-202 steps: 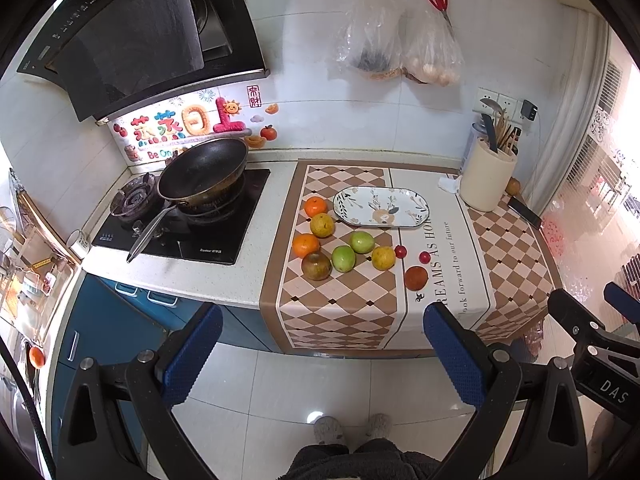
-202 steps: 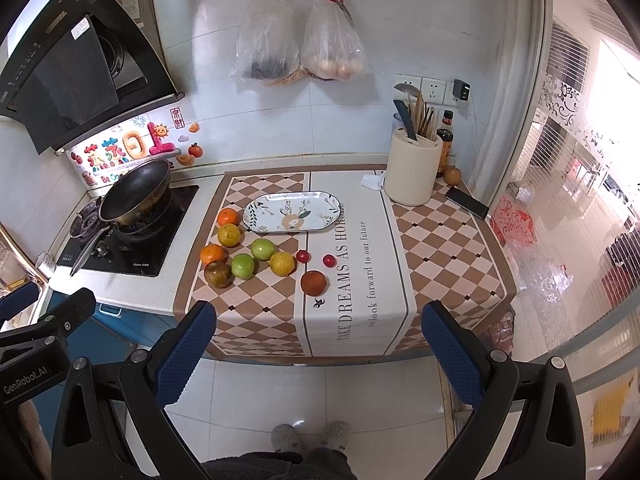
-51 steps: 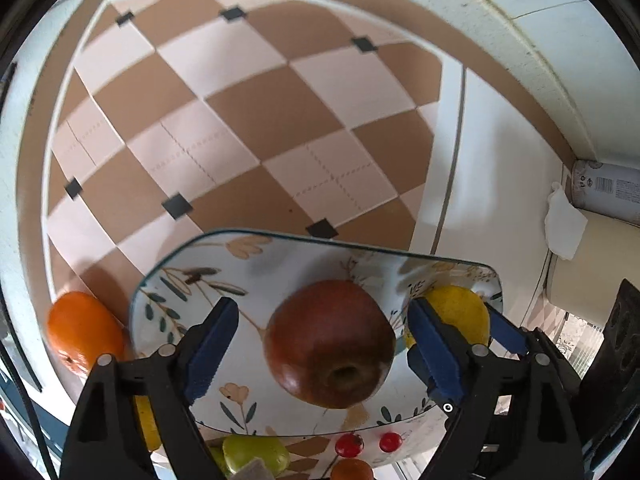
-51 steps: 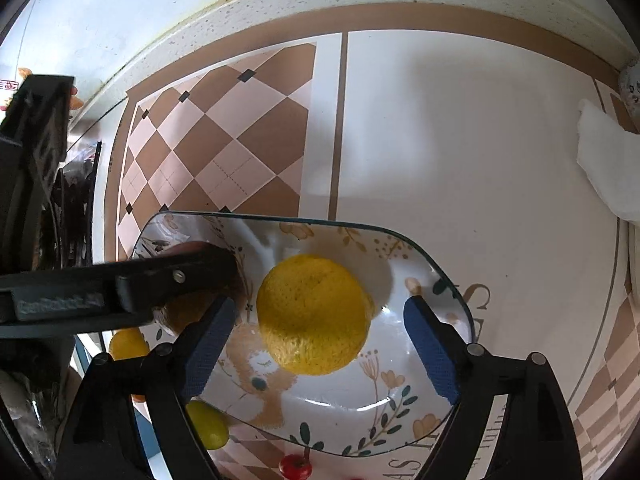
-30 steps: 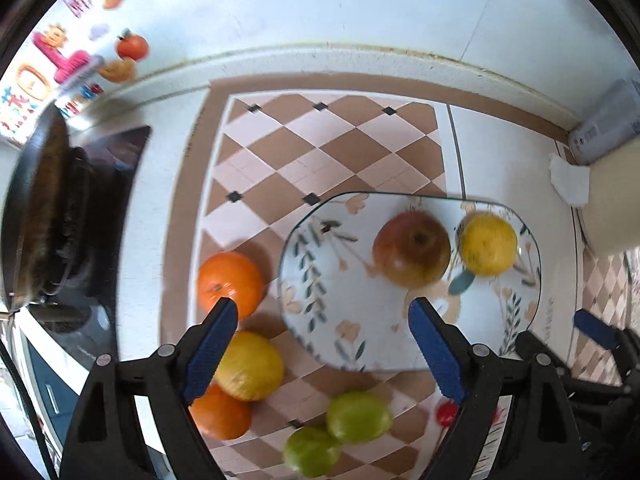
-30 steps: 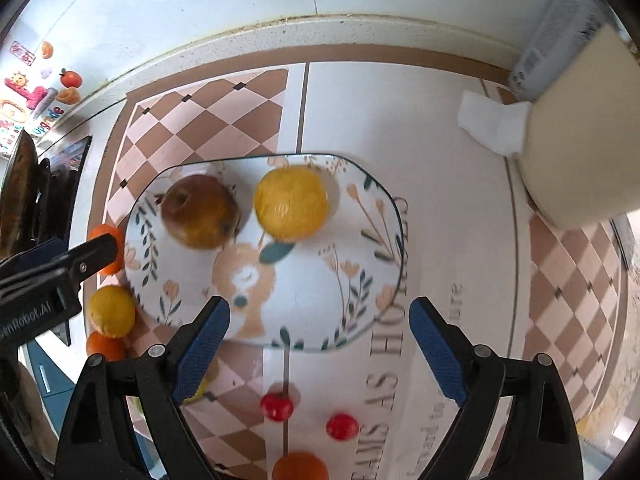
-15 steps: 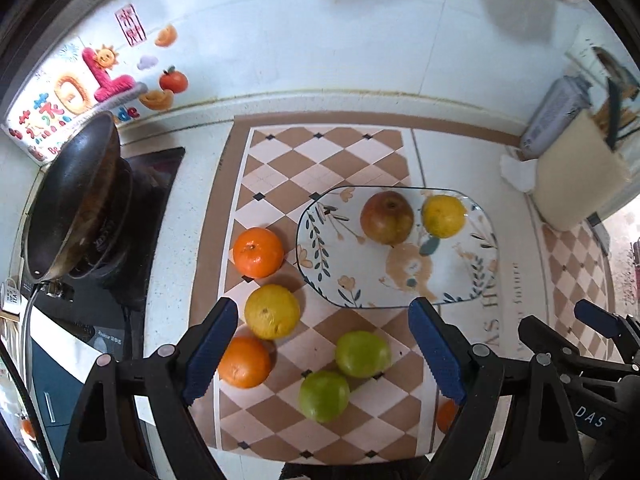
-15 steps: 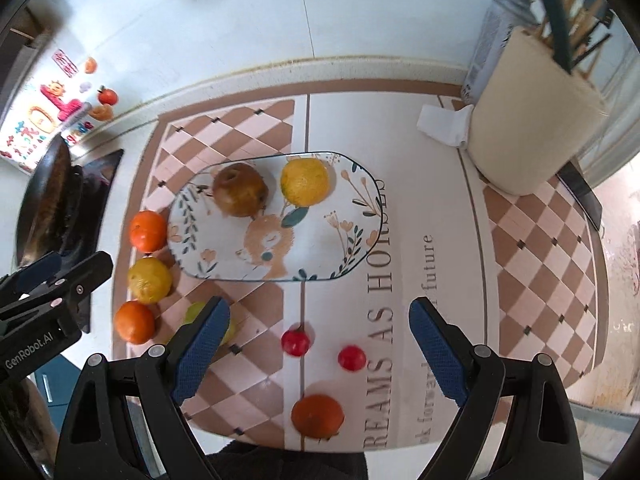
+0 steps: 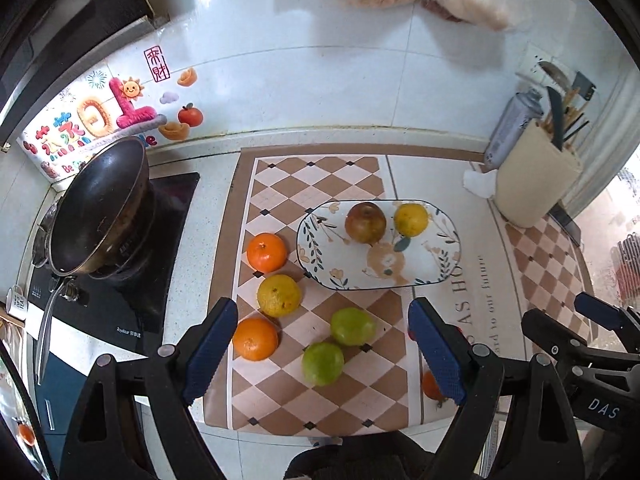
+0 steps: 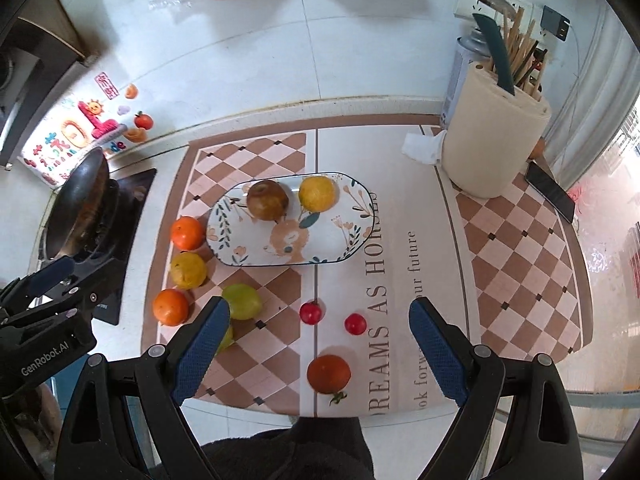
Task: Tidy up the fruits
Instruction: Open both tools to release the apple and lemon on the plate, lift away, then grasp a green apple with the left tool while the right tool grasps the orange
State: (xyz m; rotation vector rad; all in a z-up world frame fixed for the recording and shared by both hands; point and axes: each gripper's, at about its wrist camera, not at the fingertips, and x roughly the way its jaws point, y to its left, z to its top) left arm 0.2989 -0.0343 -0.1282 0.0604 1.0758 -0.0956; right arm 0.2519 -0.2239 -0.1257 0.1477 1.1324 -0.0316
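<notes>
A floral oval plate (image 9: pixel 432 268) (image 10: pixel 344 236) on the checked mat holds a brown-red apple (image 9: pixel 365 222) (image 10: pixel 267 199) and a yellow citrus (image 9: pixel 411 220) (image 10: pixel 317 193). On the mat lie two oranges (image 9: pixel 266 252) (image 9: pixel 255 338), a yellow citrus (image 9: pixel 279 295), two green fruits (image 9: pixel 353 326) (image 9: pixel 323 363), two small red cherry tomatoes (image 10: pixel 311 313) (image 10: pixel 355 323) and a larger tomato (image 10: pixel 329 373). My left gripper (image 9: pixel 323 354) is open and empty, above the green fruits. My right gripper (image 10: pixel 320 354) is open and empty, above the tomatoes.
A black wok (image 9: pixel 100 210) sits on the stove at the left. A cream utensil holder (image 10: pixel 494 148) with a spray can, a crumpled tissue (image 10: pixel 422 146) and a phone (image 10: pixel 550 196) stand at the right. Plastic bags hang on the tiled wall.
Both grippers released the apple and the yellow citrus on the plate, then pulled back and up toward the counter's front edge. Both are open and empty.
</notes>
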